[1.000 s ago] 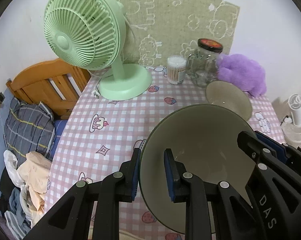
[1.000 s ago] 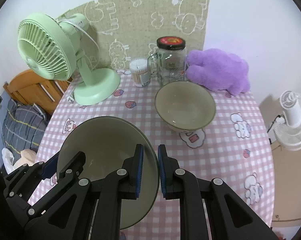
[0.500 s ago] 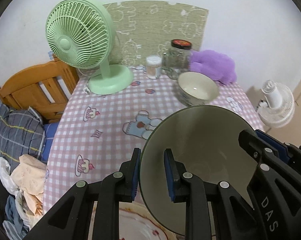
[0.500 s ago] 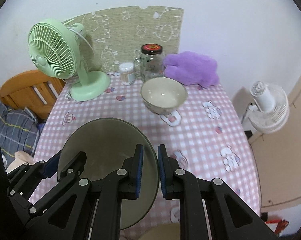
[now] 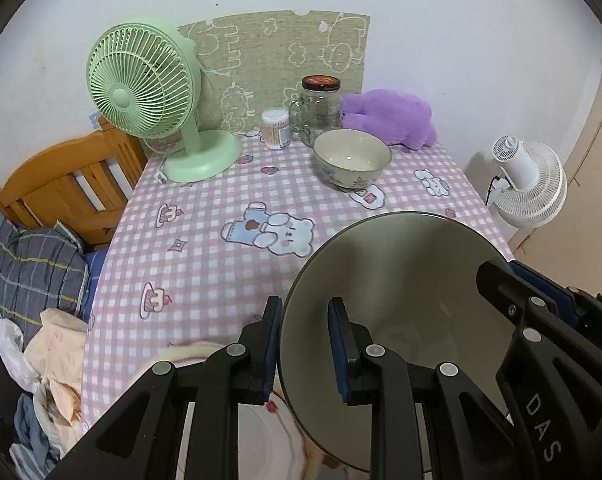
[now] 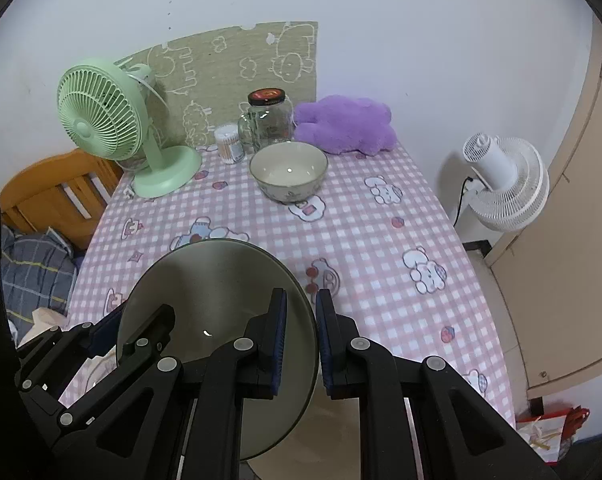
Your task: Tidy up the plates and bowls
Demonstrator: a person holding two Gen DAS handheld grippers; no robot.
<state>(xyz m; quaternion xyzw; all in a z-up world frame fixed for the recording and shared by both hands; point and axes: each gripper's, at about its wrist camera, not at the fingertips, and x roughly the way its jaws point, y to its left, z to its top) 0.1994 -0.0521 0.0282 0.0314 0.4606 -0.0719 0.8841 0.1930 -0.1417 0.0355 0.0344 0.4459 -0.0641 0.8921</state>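
Both grippers, left (image 5: 303, 346) and right (image 6: 301, 344), clenched on opposite rims of round grey-green glass plate (image 5: 401, 280) held over pink checked table (image 5: 205, 248); uneven hand motion could twist it loose.

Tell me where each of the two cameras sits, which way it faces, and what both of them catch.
Left wrist: on the left gripper, looking down across the checked table; its fingers clamp the grey plate's left rim.
Right wrist: on the right gripper, facing the same way; its fingers clamp the grey plate's right rim.
Shared: plate, bowl, green fan, and each other's gripper.
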